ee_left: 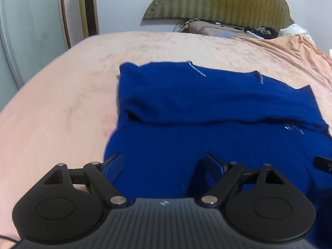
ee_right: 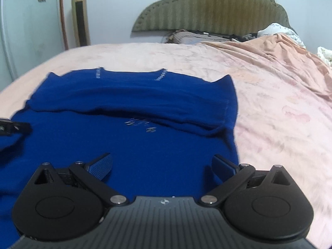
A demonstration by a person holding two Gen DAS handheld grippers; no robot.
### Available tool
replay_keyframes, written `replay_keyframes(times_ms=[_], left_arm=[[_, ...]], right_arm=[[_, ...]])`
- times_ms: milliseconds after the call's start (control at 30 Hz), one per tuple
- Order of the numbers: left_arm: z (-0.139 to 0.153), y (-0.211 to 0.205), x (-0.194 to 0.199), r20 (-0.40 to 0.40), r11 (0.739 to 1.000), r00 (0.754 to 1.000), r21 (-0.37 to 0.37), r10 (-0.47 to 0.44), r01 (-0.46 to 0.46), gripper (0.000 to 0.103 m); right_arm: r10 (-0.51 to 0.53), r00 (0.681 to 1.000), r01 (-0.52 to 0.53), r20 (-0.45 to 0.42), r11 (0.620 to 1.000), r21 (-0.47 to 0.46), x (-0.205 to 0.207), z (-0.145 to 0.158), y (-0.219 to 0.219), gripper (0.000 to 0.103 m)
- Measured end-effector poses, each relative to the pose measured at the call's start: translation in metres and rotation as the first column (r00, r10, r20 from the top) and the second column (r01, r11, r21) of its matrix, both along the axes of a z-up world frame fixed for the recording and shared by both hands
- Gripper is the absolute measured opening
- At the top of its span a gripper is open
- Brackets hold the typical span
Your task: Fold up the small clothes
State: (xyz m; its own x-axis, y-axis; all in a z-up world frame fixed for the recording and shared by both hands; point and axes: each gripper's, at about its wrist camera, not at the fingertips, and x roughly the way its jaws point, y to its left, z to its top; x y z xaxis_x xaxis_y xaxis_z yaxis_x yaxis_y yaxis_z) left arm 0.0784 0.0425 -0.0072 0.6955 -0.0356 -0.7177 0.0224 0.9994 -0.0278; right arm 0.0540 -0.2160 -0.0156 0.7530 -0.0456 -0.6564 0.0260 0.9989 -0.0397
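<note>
Across the middle of both views lies a blue garment (ee_left: 217, 108) (ee_right: 132, 112), spread on a pink bedsheet (ee_left: 62, 95) (ee_right: 269, 103). One fold looks done: a flap of the cloth is laid over the rest, its edge a ridge running left to right through mid-frame, with the near half flat below it. Whether that flap is the top or the hem I can't tell; small light stitch marks show at the far edge.

Left gripper (ee_left: 164, 166), bottom centre of the left view, has its jaws spread wide with nothing between the pads, over the near left part of the garment; touching or just above, can't tell. Right gripper (ee_right: 162, 165), bottom centre of the right view, also spread wide and empty, over the near right part close to the garment's right edge. A tip of each tool shows at the side edge of the other view.

Judgement: roughly partway. First fold is in, the piece is still wide, so at least one more fold seems left, likely side over side or near half up over the ridge. Neither tool grips cloth yet, so the next grab hasn't started.

Headboard (ee_left: 217, 0) (ee_right: 207, 6) and pillows (ee_left: 217, 30) sit at the top of frame, well clear of the work.
</note>
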Motion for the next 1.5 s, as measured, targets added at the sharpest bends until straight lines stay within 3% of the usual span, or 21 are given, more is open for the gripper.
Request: replay_keyframes(times_ms=[200,300,533,767,933,1067,1167,1267,1367,1500], left_arm=[[-0.009,-0.010,-0.019,-0.021,1.000,1.000,0.027,-0.014,0.014,0.085],[-0.010,-0.011,-0.029,-0.020,0.999,1.000,0.037,-0.015,0.016,0.085],[-0.010,-0.011,-0.061,0.004,0.998,0.999,0.057,-0.038,0.038,0.085],[-0.012,-0.007,-0.102,0.066,0.998,0.996,0.015,-0.067,0.066,0.085],[-0.016,-0.014,-0.117,0.105,0.993,0.988,0.061,-0.109,0.103,0.085],[-0.020,-0.011,-0.115,0.110,0.998,0.992,0.002,-0.060,0.060,0.085],[-0.018,-0.011,-0.116,0.099,0.997,0.992,0.015,-0.072,0.070,0.085],[-0.013,-0.012,-0.121,0.070,0.994,0.992,0.048,-0.104,0.101,0.085],[-0.011,-0.010,-0.127,0.038,0.991,0.990,0.034,-0.133,0.132,0.085],[-0.015,-0.013,-0.133,0.050,0.989,0.989,0.057,-0.137,0.134,0.085]], right_arm=[[0.024,0.999,-0.024,-0.045,1.000,-0.019,-0.010,-0.013,0.016,0.103],[0.039,0.999,-0.041,-0.031,0.996,-0.077,-0.019,-0.016,0.023,0.103],[0.032,0.999,-0.034,-0.016,0.996,-0.083,-0.050,-0.016,0.021,0.103],[0.048,0.999,-0.048,-0.006,0.989,-0.142,-0.077,-0.012,0.024,0.102],[0.028,0.999,-0.029,-0.016,0.996,-0.086,-0.092,-0.010,0.017,0.103],[0.068,0.998,-0.069,-0.018,0.997,-0.021,-0.105,-0.007,0.025,0.103],[0.093,0.996,-0.093,-0.018,0.995,0.027,-0.108,-0.011,0.030,0.103],[0.088,0.996,-0.088,-0.020,0.995,-0.049,-0.112,-0.007,0.030,0.102],[0.080,0.997,-0.081,-0.014,0.989,-0.123,-0.119,0.000,0.023,0.103],[0.064,0.997,-0.067,-0.038,0.994,-0.082,-0.118,-0.002,0.014,0.103]])
